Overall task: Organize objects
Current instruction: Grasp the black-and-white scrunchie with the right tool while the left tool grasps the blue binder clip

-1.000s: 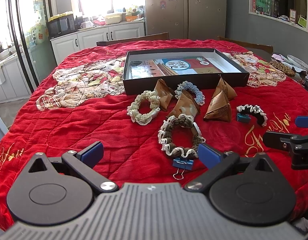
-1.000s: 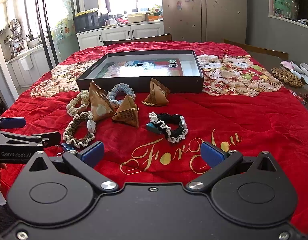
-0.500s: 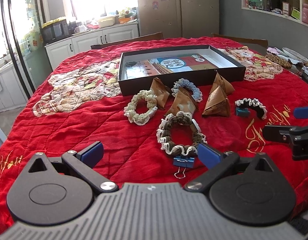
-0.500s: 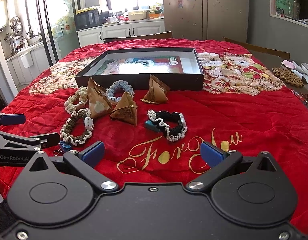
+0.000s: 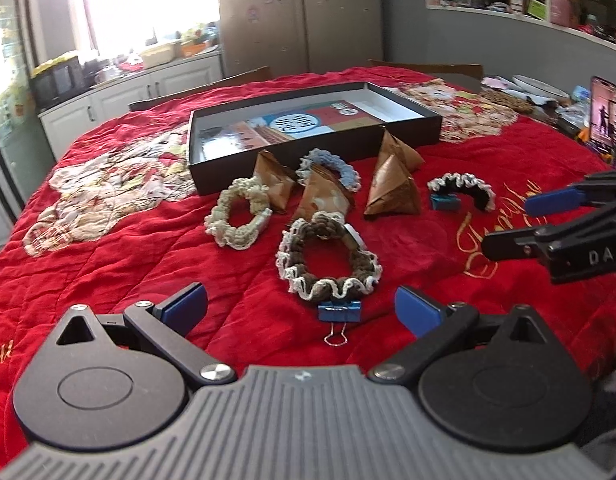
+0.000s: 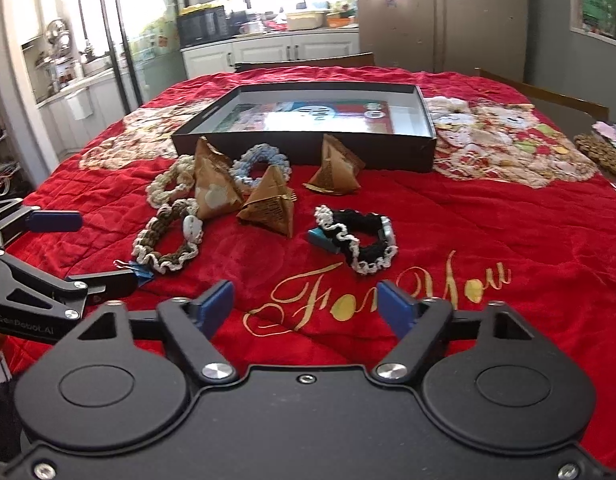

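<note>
A shallow black box (image 5: pixel 425 120) (image 6: pixel 304 146) lies on the red cloth. In front of it lie crocheted rings: brown-and-white (image 5: pixel 327 258) (image 6: pixel 166 246) with a blue binder clip (image 5: pixel 339 314), cream (image 5: pixel 240 216) (image 6: pixel 168 184), light blue (image 5: pixel 335 166) (image 6: pixel 260 164), black-and-white (image 5: pixel 465 190) (image 6: pixel 357 240). Brown paper pyramids (image 5: pixel 391 186) (image 6: pixel 270 202) stand among them. My left gripper (image 5: pixel 302 306) is open and empty, just short of the brown ring. My right gripper (image 6: pixel 304 304) is open and empty, short of the black ring; it also shows in the left wrist view (image 5: pixel 515 224).
A phone (image 5: pixel 603 110) stands upright at the table's right edge beside plates and clutter. Chair backs (image 6: pixel 304 60) stand at the far side. Kitchen cabinets and a fridge lie beyond. The left gripper shows at the left of the right wrist view (image 6: pixel 64 248).
Both grippers have moved forward toward the objects, which now look nearer. Both stay open and empty. No object has moved.
</note>
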